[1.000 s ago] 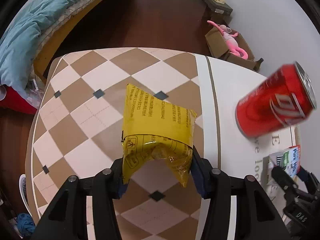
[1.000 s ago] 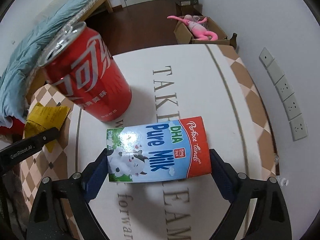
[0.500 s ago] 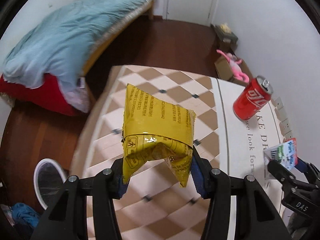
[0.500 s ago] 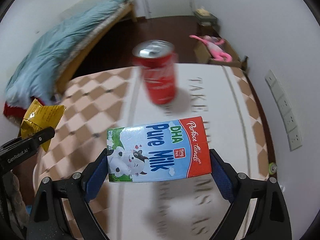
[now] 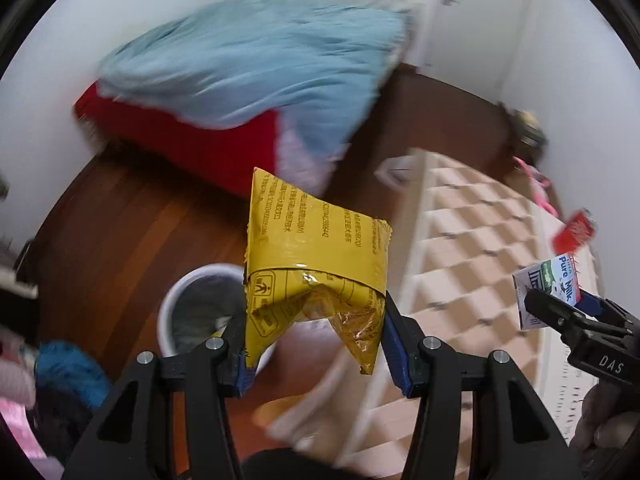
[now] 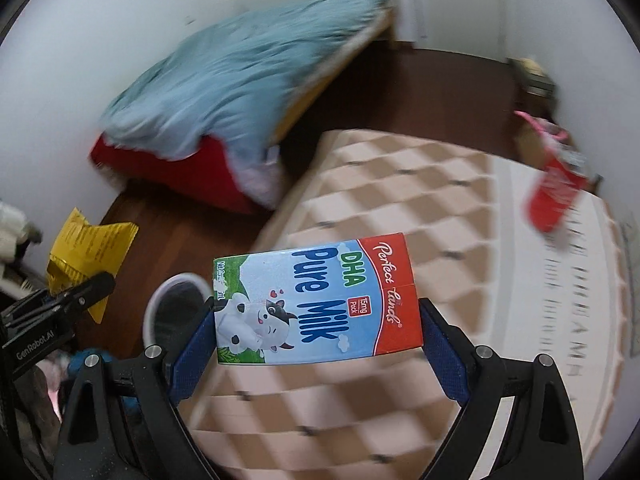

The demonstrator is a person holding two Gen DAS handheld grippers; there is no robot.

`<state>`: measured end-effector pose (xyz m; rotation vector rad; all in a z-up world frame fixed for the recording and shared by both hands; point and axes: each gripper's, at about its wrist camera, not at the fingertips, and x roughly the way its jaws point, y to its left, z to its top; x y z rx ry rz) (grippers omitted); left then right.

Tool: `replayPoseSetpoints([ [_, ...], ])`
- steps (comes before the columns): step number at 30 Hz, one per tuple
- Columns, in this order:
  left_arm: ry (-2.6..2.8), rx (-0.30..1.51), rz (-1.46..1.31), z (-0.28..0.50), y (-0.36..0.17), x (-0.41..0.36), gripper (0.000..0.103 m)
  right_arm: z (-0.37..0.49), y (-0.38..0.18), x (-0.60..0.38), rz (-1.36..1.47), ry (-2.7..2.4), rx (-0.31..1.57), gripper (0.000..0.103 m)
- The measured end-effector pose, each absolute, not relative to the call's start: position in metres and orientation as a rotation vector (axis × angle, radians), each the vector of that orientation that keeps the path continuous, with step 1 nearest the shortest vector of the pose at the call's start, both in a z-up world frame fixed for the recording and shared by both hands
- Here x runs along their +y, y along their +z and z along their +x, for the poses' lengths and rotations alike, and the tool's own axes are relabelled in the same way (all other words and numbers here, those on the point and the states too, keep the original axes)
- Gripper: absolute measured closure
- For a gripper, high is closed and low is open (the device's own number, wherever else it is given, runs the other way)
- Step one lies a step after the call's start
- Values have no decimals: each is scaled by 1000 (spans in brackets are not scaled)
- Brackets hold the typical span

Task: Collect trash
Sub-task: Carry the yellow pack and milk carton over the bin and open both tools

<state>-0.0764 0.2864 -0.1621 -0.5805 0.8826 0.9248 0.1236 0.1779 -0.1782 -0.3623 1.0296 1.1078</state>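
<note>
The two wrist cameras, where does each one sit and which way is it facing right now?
Left wrist: on the left gripper, angled down at the white bin on the floor; holds yellow wrapper; right gripper at its edge.
Right wrist: on the right gripper, angled down at the checked table; holds milk carton.
Shared: bin, table, red can, bed.

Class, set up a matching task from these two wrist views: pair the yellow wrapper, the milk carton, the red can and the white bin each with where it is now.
Things:
1. yellow wrapper
2. milk carton
3. red can
4. white bin

Places:
A. standing on the table
B. on the floor
C. clamped in the left gripper
D. clamped in the right gripper

Pairs: 1-C, 2-D, 3-A, 4-B
</note>
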Motion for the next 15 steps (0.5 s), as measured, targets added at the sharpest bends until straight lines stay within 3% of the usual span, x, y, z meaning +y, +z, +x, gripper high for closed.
replayPoseSetpoints([
  [8, 1024, 915, -880, -186, -245, 357, 54, 18, -244, 289, -504, 1255, 1171, 8],
  [15, 985, 955, -1172, -225, -341, 406, 53, -37, -328, 378, -632, 1262, 1331, 8],
])
